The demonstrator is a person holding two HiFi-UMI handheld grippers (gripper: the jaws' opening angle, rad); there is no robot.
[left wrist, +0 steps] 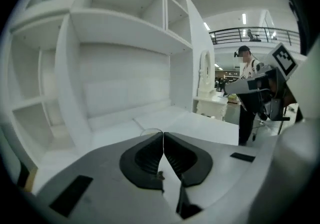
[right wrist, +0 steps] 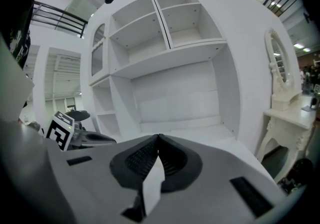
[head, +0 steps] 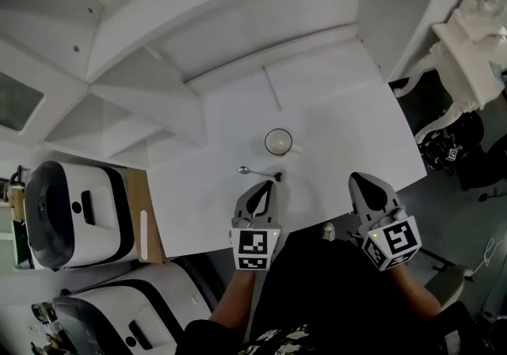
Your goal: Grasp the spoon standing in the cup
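Spoon (head: pixel 259 173) is not in the cup (head: pixel 278 142); it lies flat on the bench (head: pixel 348 131) just in front of the cup, beside my left tool (head: pixel 264 186). Both that tool and my right tool (head: pixel 356 179) have their jaws pressed together on nothing. I judge I should open the left one, straddle the handle low, and close squarely so the spoon cannot skid.

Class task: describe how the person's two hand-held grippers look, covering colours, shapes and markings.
The left gripper and right gripper match: light grey wedge-shaped bodies tapering forward, with black ribbed pads set into the jaws. Each carries a white cube printed with black square markers, and a small green light glows beside it.
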